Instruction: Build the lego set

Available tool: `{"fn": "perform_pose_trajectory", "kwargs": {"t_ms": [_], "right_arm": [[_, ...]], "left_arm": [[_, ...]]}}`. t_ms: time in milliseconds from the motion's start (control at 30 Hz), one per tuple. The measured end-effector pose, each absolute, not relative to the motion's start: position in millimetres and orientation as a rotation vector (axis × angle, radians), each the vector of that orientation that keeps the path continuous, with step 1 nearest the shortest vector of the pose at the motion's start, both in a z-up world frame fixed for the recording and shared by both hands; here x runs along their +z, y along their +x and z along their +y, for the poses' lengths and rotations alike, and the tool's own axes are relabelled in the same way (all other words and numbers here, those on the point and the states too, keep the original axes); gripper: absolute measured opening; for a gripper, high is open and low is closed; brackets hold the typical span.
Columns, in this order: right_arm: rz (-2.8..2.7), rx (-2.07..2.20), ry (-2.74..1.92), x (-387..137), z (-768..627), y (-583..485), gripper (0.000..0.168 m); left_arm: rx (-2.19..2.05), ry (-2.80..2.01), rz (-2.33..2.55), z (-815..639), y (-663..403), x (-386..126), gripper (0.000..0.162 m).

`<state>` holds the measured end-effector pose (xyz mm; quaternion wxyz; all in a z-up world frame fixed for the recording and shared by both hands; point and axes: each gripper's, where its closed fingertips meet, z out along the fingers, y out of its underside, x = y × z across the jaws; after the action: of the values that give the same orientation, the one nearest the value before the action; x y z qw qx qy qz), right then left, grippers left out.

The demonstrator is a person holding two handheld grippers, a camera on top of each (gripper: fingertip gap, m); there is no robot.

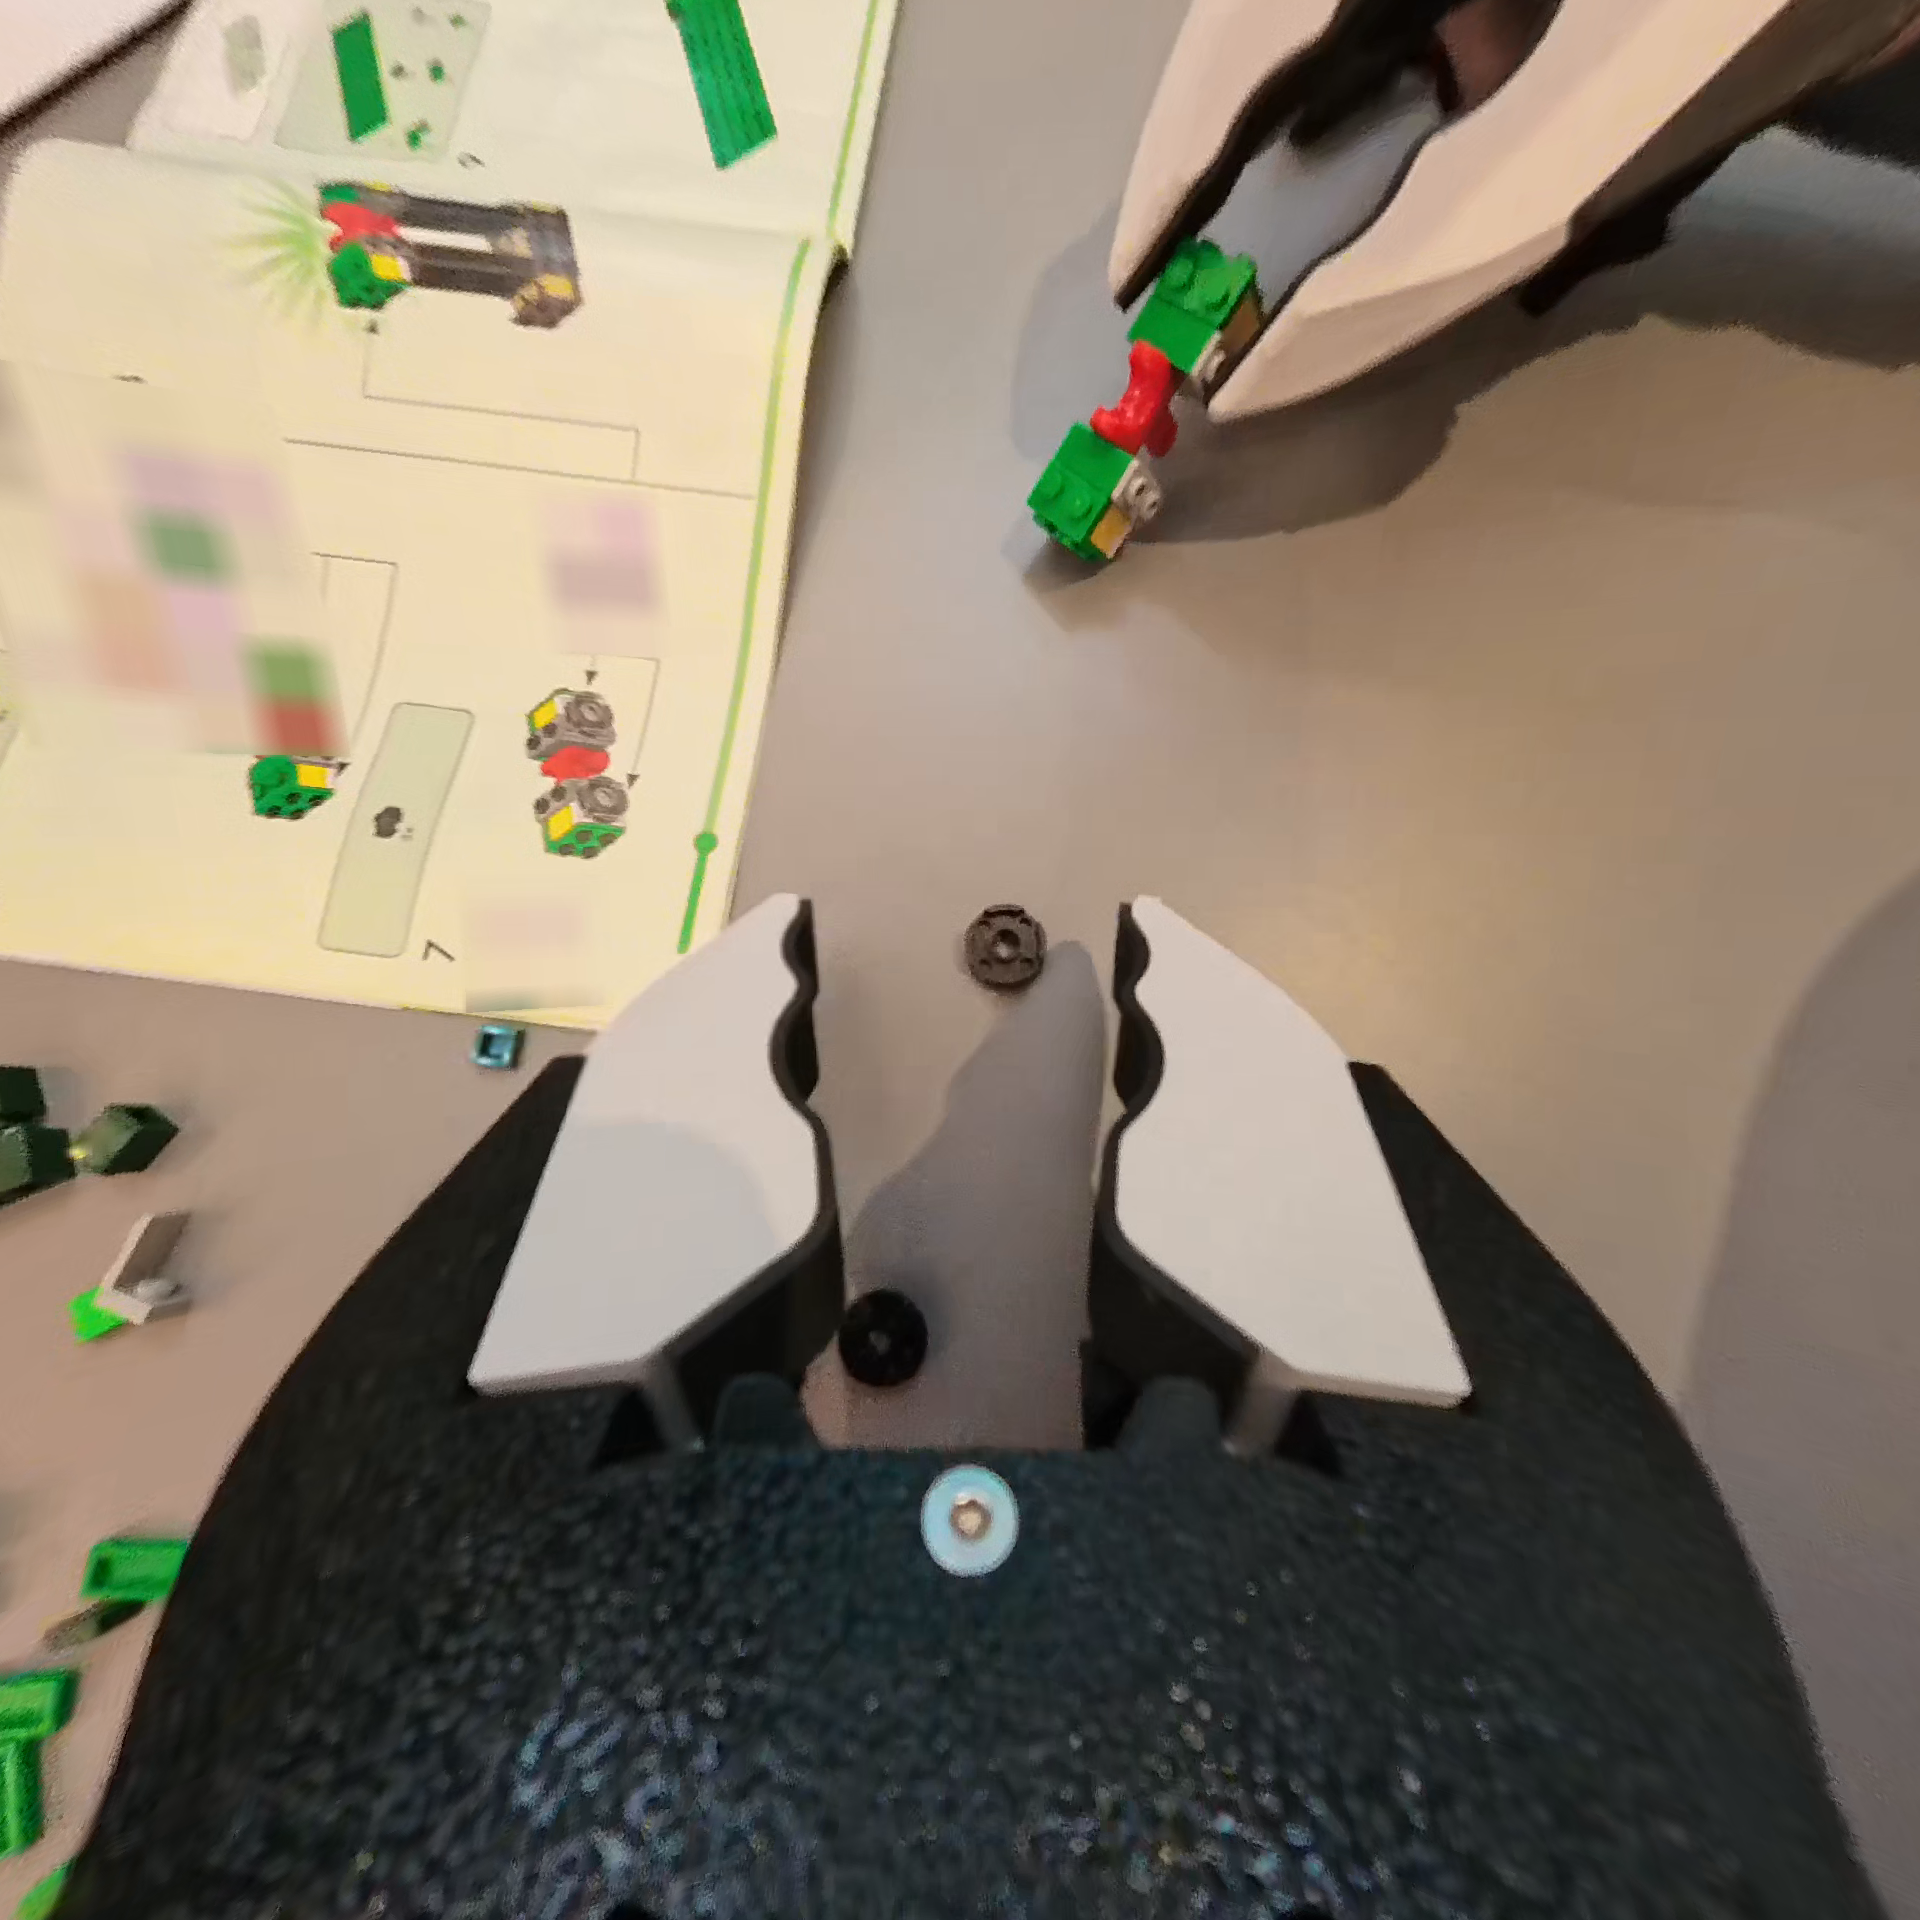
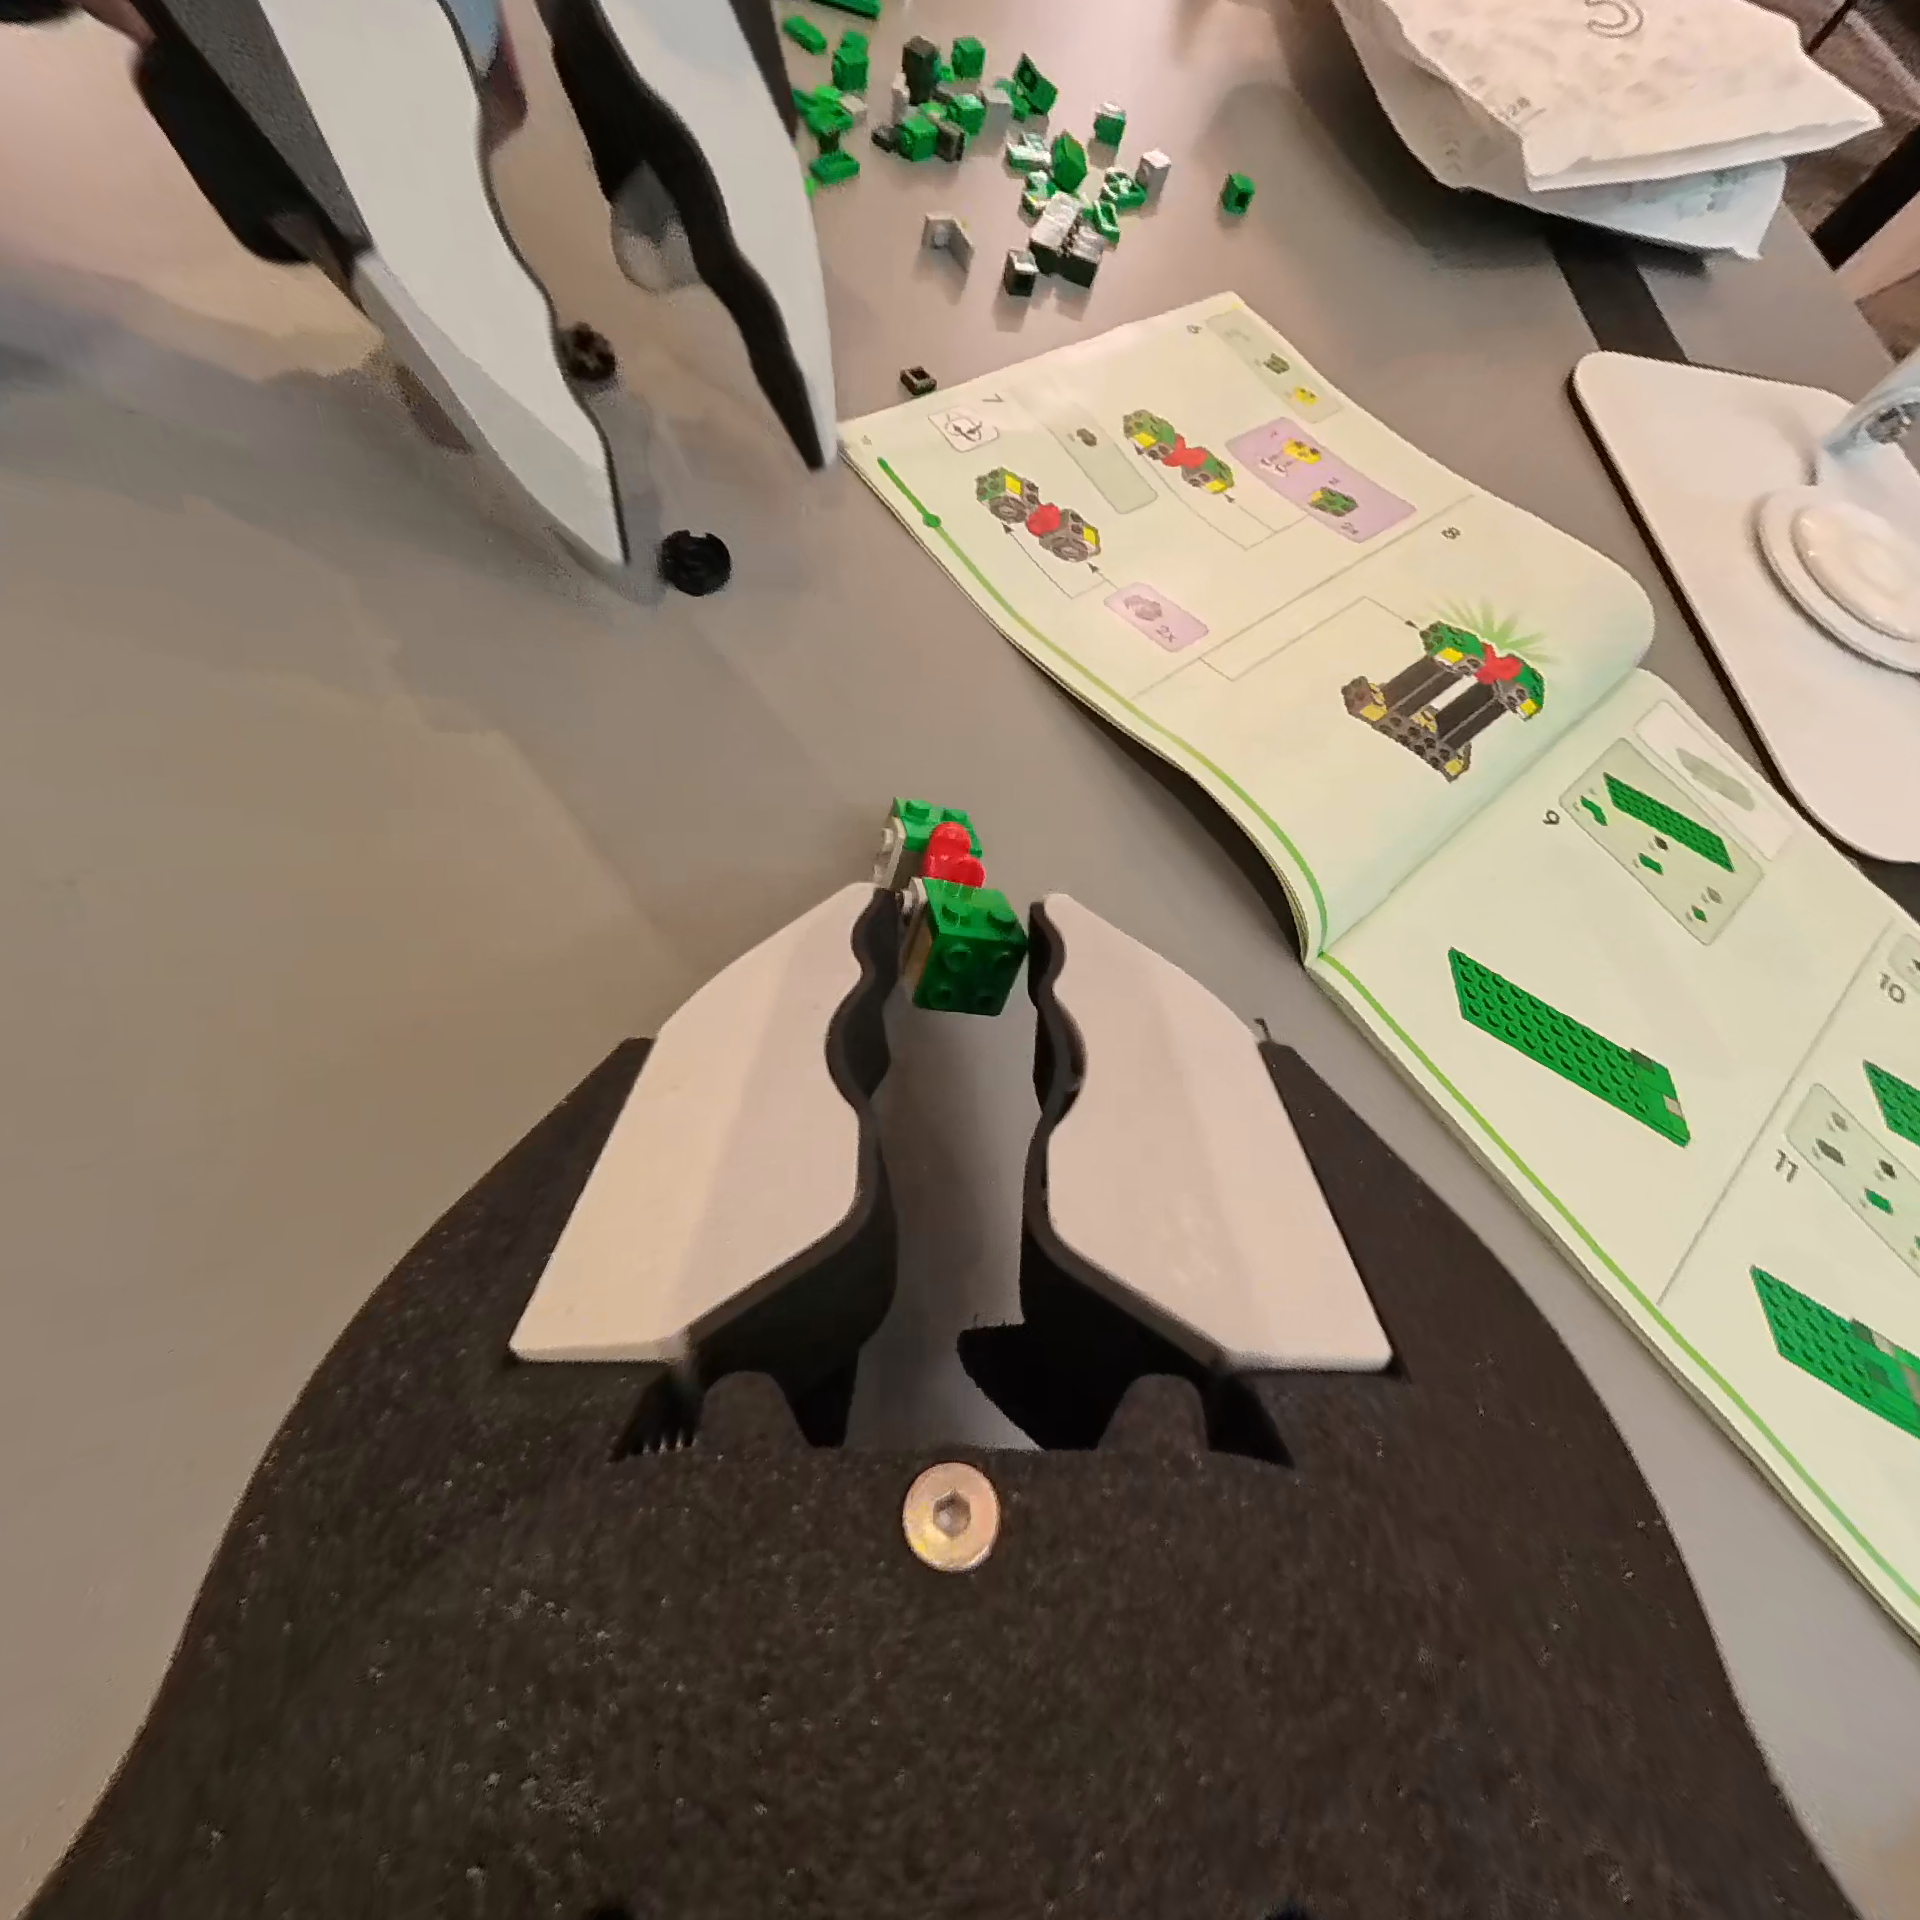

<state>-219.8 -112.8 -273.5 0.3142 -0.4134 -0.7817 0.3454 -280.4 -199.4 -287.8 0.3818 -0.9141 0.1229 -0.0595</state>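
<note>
A small lego assembly (image 1: 1138,400) is made of two green cubes joined by a red piece. My right gripper (image 2: 964,914) is shut on its near green cube (image 2: 966,956); the far cube (image 1: 1086,499) sits at the grey table. In the left wrist view the right gripper (image 1: 1184,343) shows at the top right. My left gripper (image 1: 966,935) is open and empty, low over the table. One black round piece (image 1: 1003,948) lies between its fingertips, and a second one (image 1: 881,1335) lies farther back between the fingers. In the right wrist view the left gripper (image 2: 717,504) shows at the top left.
An open instruction booklet (image 1: 416,520) (image 2: 1351,727) lies beside the work spot. Several loose green and grey pieces (image 2: 987,156) (image 1: 104,1299) are scattered on the table. A white mat (image 2: 1683,499) with a glass and crumpled paper bags (image 2: 1610,104) are at the right. The gap from one gripper's tips to the other's is roughly 11 centimetres.
</note>
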Motion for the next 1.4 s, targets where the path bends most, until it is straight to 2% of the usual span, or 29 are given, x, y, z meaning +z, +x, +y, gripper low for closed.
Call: {"fn": "perform_pose_trajectory", "kwargs": {"t_ms": [267,400,500,567,633,800,1233,1400], "right_arm": [[-2.019,0.840,-1.141,-280,-106,-218,0.024],[-2.012,0.806,-1.172,-286,-102,-216,0.024],[-1.994,0.778,-1.173,-287,-99,-216,0.024],[-1.979,0.766,-1.166,-287,-97,-216,0.023],[-1.977,0.740,-1.156,-288,-97,-215,0.024],[-1.957,0.717,-1.096,-285,-99,-215,0.025],[-1.961,1.048,-1.097,-268,-109,-207,0.048],[-1.969,1.101,-1.179,-270,-107,-207,0.052]], "left_arm": [[0.053,-2.012,0.191,-191,-307,-247,0.068],[0.175,-1.784,0.110,-187,-321,-227,0.069],[0.275,-1.726,0.136,-190,-324,-225,0.069],[0.304,-1.681,0.207,-193,-316,-219,0.057],[0.309,-1.626,0.254,-196,-307,-212,0.053],[0.305,-1.629,0.244,-196,-308,-214,0.056],[0.196,-1.589,0.196,-197,-309,-209,0.056],[0.159,-1.576,0.185,-198,-309,-207,0.056]]}}
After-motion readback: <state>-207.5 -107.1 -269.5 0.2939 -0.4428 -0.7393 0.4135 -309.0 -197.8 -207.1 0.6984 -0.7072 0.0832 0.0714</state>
